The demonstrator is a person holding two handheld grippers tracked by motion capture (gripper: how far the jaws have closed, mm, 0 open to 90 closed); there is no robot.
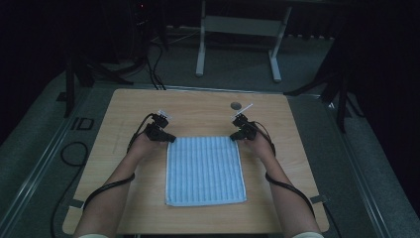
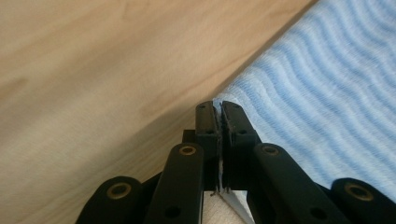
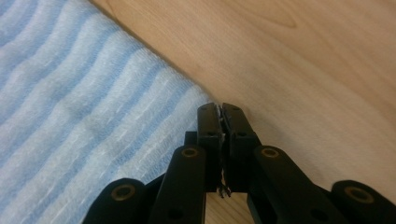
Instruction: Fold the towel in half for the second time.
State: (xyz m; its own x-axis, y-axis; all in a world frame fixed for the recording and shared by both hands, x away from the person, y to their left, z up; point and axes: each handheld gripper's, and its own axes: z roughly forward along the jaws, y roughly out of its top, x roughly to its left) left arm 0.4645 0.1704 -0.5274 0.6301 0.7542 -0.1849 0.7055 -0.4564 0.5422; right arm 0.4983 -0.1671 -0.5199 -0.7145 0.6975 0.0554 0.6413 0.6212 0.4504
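Work in hand: handling a blue-and-white striped towel (image 1: pixel 205 170) that lies flat on the wooden table (image 1: pixel 124 114), most likely to fold it.
Towel position: spread square in the middle of the table, its near edge toward the person, its two far corners under the grippers.
Done so far: both far corners appear to be pinched; the towel itself is flat, with no fold or lift in it yet.
Left to do: raising the corners and carrying them over, judging from how the cloth lies.
Left gripper (image 2: pixel 218 106): jaws brought together at the towel's far left corner, a thin edge of cloth caught between the pads.
Right gripper (image 3: pixel 220 108): jaws likewise pressed together at the far right corner; some threads show in the seam, though how much cloth is caught is hard to tell.
High view: both hands rest low at the towel's far edge, left gripper (image 1: pixel 170 138), right gripper (image 1: pixel 233 136).
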